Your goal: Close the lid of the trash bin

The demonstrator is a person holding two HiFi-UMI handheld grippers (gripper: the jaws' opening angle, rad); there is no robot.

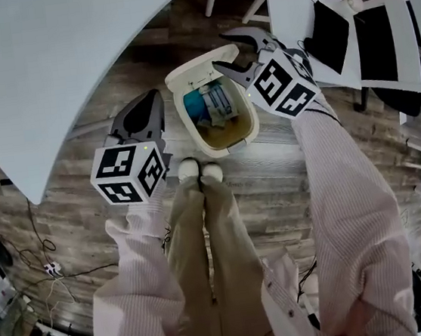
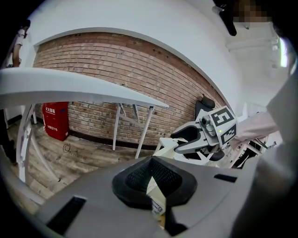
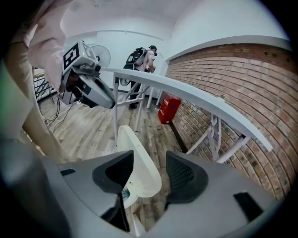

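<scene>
A cream trash bin (image 1: 238, 135) stands on the wood floor just ahead of the person's shoes, with blue and white rubbish (image 1: 214, 103) inside. Its lid (image 1: 200, 69) is raised at the far side. My right gripper (image 1: 220, 49) is open and straddles the lid's right edge; in the right gripper view the lid (image 3: 138, 162) stands upright between the two pads of that gripper (image 3: 144, 174). My left gripper (image 1: 153, 102) hovers left of the bin, jaws together and empty. In the left gripper view its pads (image 2: 153, 179) meet, and the right gripper (image 2: 195, 139) shows beyond.
A white curved table (image 1: 68, 59) overhangs the floor at the left. White chairs (image 1: 305, 7) stand behind the bin at the right. Cables (image 1: 51, 268) lie on the floor at lower left. A red cabinet (image 2: 56, 121) sits by the brick wall.
</scene>
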